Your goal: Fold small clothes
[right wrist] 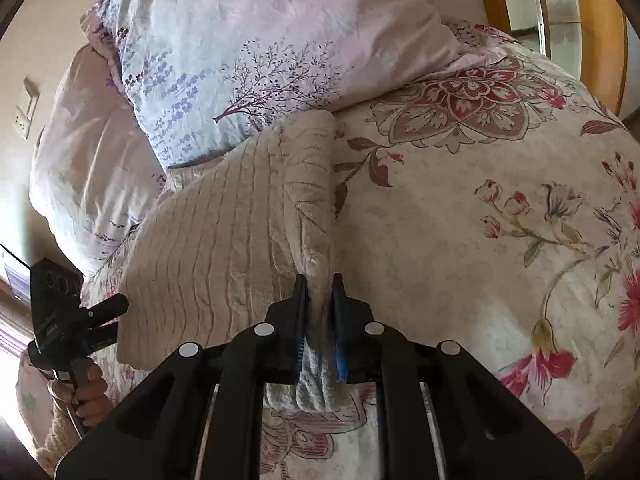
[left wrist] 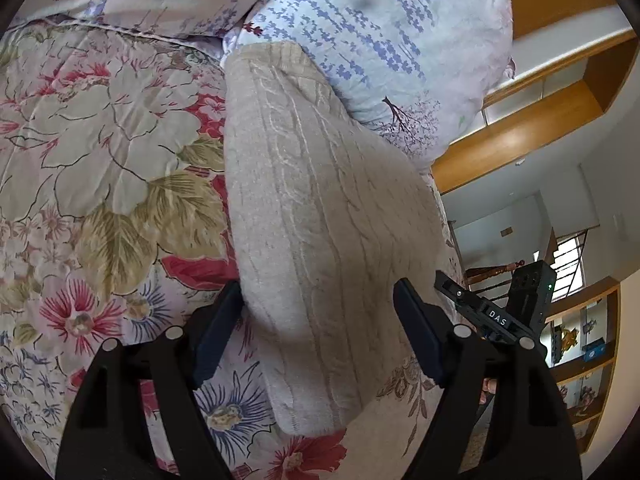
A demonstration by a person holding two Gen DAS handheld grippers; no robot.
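A beige cable-knit garment [left wrist: 320, 216] lies folded into a long strip on the floral bedspread [left wrist: 100, 152], its far end against a pillow. My left gripper [left wrist: 320, 304] is open, its fingers on either side of the garment's near part without pinching it. In the right wrist view the same garment [right wrist: 224, 240] lies on the bedspread [right wrist: 460, 240]. My right gripper [right wrist: 320, 292] is shut on the garment's raised right edge fold. The right gripper also shows at the right of the left wrist view [left wrist: 504, 312], and the left gripper shows at the left of the right wrist view [right wrist: 76, 320].
Lavender-print pillows [left wrist: 380, 40] lie at the head of the bed, also seen in the right wrist view [right wrist: 260, 52]. A wooden headboard shelf [left wrist: 540, 120] stands behind. A wooden bookshelf [left wrist: 584, 360] stands beyond the bed's edge at right.
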